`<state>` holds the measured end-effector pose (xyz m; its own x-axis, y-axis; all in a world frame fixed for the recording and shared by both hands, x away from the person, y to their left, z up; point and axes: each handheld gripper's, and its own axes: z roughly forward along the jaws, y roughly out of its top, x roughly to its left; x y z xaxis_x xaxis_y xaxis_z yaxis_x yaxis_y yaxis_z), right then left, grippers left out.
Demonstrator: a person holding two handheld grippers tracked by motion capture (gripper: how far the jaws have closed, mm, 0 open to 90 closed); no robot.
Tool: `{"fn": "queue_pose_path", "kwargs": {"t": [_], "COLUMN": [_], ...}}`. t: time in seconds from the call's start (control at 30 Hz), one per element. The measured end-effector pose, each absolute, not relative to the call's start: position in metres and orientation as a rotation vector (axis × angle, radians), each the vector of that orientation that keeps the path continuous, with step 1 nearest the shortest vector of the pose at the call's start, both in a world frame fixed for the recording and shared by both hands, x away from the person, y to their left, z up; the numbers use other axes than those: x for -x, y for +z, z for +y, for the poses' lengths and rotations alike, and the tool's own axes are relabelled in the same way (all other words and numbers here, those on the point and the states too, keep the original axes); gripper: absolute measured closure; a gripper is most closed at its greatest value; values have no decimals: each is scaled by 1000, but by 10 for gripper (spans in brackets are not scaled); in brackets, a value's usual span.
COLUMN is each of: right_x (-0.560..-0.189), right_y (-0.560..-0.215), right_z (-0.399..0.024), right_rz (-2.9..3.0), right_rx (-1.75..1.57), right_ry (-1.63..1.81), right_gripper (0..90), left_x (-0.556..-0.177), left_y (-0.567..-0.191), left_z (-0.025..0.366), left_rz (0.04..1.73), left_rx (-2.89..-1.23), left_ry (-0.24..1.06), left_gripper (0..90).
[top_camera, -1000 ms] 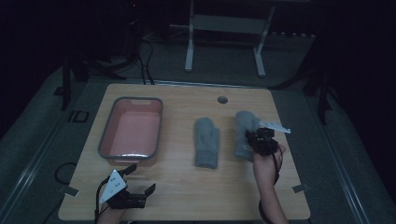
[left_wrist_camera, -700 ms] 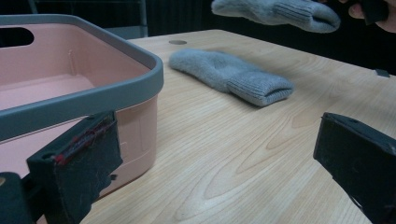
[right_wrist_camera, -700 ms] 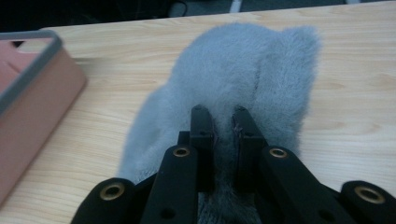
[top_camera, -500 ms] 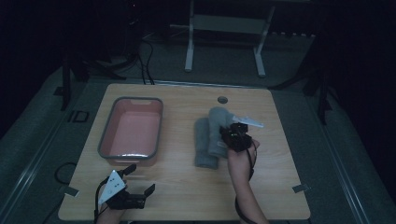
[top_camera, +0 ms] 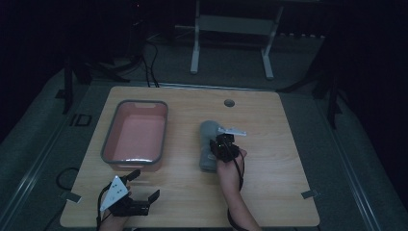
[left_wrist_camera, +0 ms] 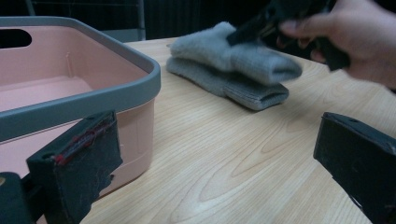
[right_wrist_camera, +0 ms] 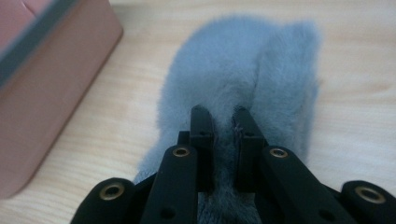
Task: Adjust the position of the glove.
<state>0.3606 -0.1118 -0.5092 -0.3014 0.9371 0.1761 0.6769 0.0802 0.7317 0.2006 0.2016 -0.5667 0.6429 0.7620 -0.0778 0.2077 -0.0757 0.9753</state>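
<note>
Mittens (top_camera: 210, 144) sit stacked mid-table, right gripper (right_wrist_camera: 219, 122) clenched on the top one (probably to line the pair up). Left gripper (top_camera: 137, 186) idles with released jaws by the tub (top_camera: 108, 149).

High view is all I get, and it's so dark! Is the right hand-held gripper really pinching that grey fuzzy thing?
Observer: Yes. The right gripper view shows the right hand-held gripper squeezed shut on the fuzzy grey mitten.
Operator: Is something under it?
Observer: A second mitten lies flat on the table. In the left gripper view, the held one lies on top of it.
Operator: What about the other hand?
Observer: The left hand-held gripper is open with nothing between its jaws, right beside the pink tub.
</note>
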Motion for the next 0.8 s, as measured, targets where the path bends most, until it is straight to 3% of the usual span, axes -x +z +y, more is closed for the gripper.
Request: {"fn": "queue_pose_path", "kwargs": {"t": [0.23,0.37,0.6,0.73,0.8], "right_x": [-363,-360,-348,-344,-343], "right_y": [-526,-516,-487,-485,-485], "right_z": [-110,-117,-151,-170,-175], "right_rz": [2054,2060,1996,2056,2078], "right_rx": [-1626,-1596,-1463,-1446,-1421], "right_ry": [1040,1105,1235,1314,1306], "right_gripper": [783,636,220,135,140], "left_x": [-201,-201,-198,-197,-196], "left_y": [-568,-568,-566,-562,-559], "left_z": [199,196,184,177,174], "left_rz": [814,811,804,841,854], "left_rx": [-1627,-1657,-1702,-1733,-1733], "left_ry": [542,537,573,600,574], "left_gripper": [12,12,12,12,12]}}
